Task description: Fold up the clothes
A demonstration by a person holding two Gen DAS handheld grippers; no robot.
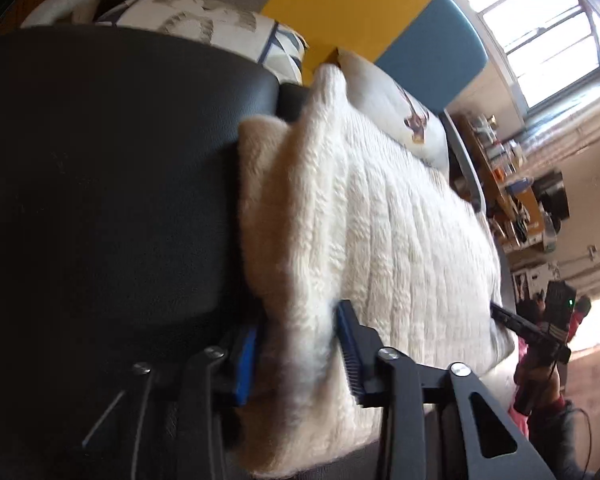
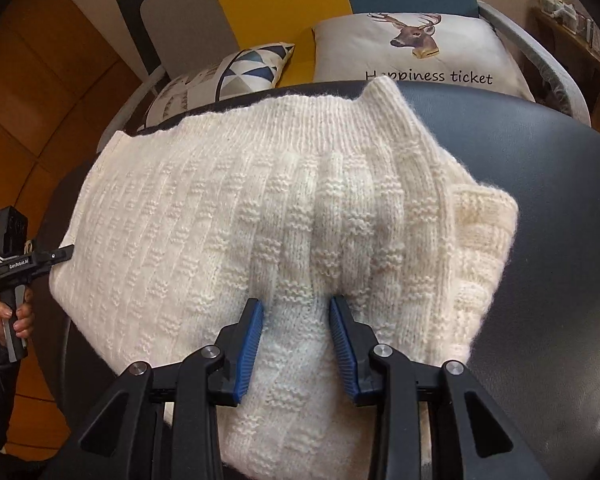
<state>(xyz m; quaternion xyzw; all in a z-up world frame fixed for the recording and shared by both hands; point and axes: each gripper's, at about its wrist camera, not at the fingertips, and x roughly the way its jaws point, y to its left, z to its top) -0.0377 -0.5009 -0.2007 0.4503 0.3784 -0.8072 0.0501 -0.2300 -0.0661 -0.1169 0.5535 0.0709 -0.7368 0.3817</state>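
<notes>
A cream knitted sweater (image 2: 260,216) lies spread over a black leather seat (image 2: 540,208), covering its middle and reaching toward its left edge; bare leather shows along the right side and near corner. The right part of the sweater is folded over itself in a thick layered bundle.

The right gripper (image 2: 296,344) presses onto the sweater near the seat's front edge. Its blue-padded jaws stand partly apart with a raised ridge of knit between them; whether they truly pinch it I cannot tell.

The left gripper (image 1: 296,352) sits at the sweater's folded edge, its jaws partly apart with a thick fold of knit filling the gap between the pads. From the right wrist view it shows at the sweater's left edge, held by a hand (image 2: 14,318).

At the seat's far edge a deer-print cushion (image 2: 412,48) and a triangle-patterned cushion (image 2: 236,72) lean against yellow and blue panels. No containers are visible.
</notes>
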